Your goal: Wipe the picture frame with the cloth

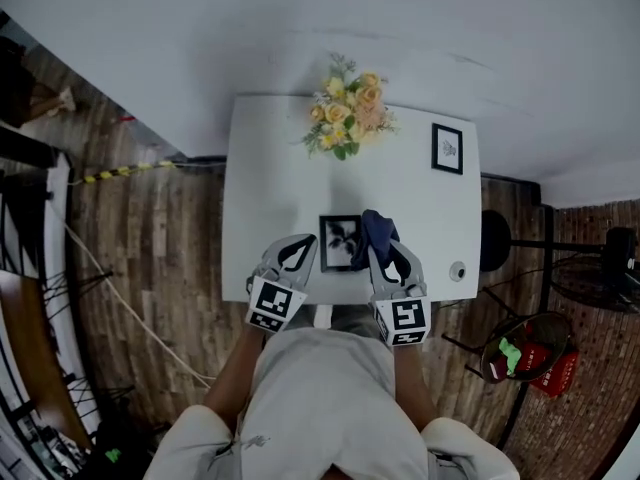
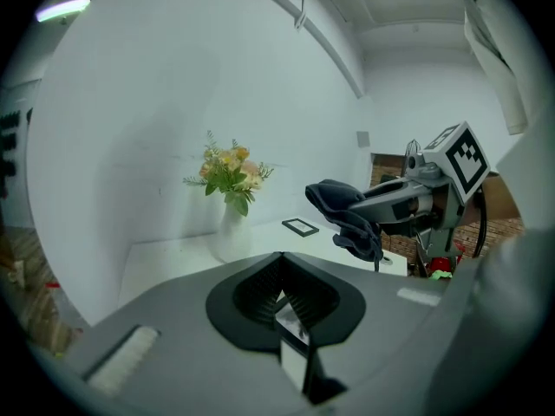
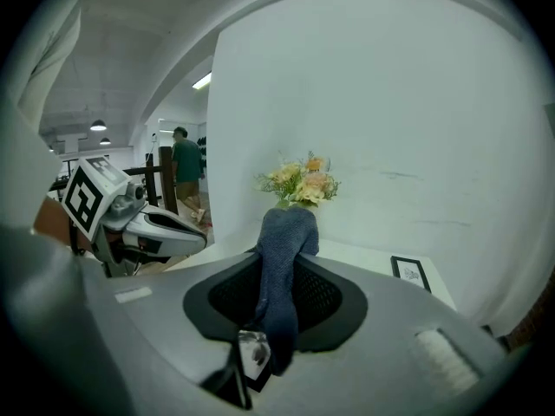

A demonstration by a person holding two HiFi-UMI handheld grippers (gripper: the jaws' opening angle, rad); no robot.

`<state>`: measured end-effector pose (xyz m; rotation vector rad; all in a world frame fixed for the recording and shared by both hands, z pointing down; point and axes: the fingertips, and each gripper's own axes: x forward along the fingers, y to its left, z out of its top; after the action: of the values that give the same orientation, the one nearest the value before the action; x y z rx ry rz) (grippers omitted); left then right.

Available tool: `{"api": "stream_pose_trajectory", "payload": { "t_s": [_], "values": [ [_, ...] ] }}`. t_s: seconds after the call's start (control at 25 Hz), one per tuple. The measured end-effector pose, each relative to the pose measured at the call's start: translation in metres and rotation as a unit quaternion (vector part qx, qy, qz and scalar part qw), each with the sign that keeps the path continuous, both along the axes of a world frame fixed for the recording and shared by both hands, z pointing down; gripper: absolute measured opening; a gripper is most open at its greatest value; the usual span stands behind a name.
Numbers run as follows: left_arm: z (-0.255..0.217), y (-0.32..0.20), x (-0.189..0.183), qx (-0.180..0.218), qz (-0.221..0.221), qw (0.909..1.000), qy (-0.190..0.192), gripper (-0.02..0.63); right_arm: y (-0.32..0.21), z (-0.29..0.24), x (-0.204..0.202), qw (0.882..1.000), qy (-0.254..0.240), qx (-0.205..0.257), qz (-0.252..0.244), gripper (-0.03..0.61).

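cloth [image 3: 282,258] between right gripper [image 3: 276,295] jaws

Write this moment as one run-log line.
right gripper: shut on cloth | left gripper: shut, beside picture frame | cloth-frame contact: unclear

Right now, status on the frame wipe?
Left gripper shut on picture frame. Right gripper shut on dark blue cloth, draped at frame's right edge. Flower vase and second frame far back, clear.
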<state>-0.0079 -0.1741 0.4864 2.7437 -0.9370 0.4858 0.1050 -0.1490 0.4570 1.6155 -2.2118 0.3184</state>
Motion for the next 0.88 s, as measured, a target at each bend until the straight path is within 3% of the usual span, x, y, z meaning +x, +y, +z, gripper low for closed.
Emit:
{"api": "stream_pose_trajectory", "payload": {
  "t_s": [0.52, 0.88],
  "values": [
    [0.058, 0.009, 0.011, -0.044, -0.003, 0.9983, -0.038, 0.02, -0.013, 0.039, -0.004, 0.998, -0.011, -0.035, -0.053, 0.098],
    [0.099, 0.016, 0.014, -0.07, 0.009, 0.9953, -0.067, 0.02, -0.008, 0.065, -0.002, 0.996, -0.015, -0.056, -0.061, 0.098]
  ]
}}
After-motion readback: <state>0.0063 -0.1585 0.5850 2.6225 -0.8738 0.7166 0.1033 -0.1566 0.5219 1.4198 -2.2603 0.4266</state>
